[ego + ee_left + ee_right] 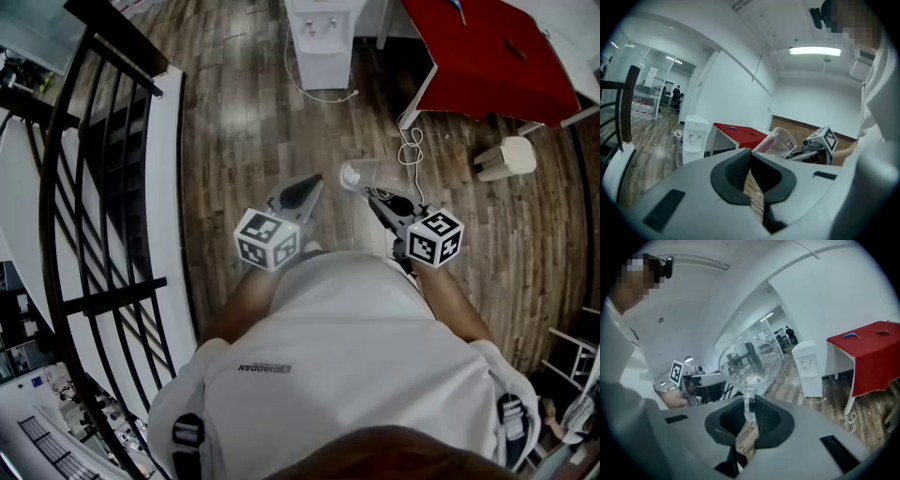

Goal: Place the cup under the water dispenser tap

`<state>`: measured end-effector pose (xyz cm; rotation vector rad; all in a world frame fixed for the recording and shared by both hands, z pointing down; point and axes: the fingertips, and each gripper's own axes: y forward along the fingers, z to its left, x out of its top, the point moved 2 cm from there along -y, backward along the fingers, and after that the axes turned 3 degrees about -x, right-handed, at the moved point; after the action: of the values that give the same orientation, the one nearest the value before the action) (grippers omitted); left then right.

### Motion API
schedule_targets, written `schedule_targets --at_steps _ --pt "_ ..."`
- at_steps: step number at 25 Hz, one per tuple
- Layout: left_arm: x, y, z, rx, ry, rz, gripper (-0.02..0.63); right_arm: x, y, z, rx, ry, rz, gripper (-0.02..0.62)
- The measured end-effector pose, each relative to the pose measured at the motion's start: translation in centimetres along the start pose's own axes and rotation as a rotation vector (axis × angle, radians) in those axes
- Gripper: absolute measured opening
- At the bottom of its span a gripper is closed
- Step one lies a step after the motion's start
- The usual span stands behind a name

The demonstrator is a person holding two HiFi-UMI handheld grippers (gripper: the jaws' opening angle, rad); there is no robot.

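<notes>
A person in a white shirt [347,375] stands on a wooden floor [234,122] with a two-jaw claw in each hand, seen from above. A black railing [103,187] runs down the left side. The left claw [315,180] points ahead and slightly down over the floor; its own view shows the dark pads closed tip to tip with nothing between them [751,152]. Ahead of it, against the far wall, stands the white water dispenser [322,42], its taps facing the person. To the right of the left claw, the clear cup [364,174] hangs tilted in the air above the floor, well apart from the dispenser. The right claw [372,195] has it by the handle: in that claw's view the jaws are nearly together, pinching the thin clear handle [748,406] just below the cup's bowl [750,362]. A white cable [410,150] lies coiled on the floor beyond the cup. Farther right, beside the dispenser, stands a table [492,56] with a red top.
</notes>
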<state>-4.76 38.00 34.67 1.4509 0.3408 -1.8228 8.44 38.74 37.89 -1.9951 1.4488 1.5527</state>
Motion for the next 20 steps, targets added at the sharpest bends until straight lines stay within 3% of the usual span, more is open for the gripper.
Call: schedule_targets --at_steps 20 --pt "-0.8 -0.8 -0.2 -0.022 0.001 0.007 -0.005 -0.6 0.0 1.0 -0.005 0.059 -0.017 0.045"
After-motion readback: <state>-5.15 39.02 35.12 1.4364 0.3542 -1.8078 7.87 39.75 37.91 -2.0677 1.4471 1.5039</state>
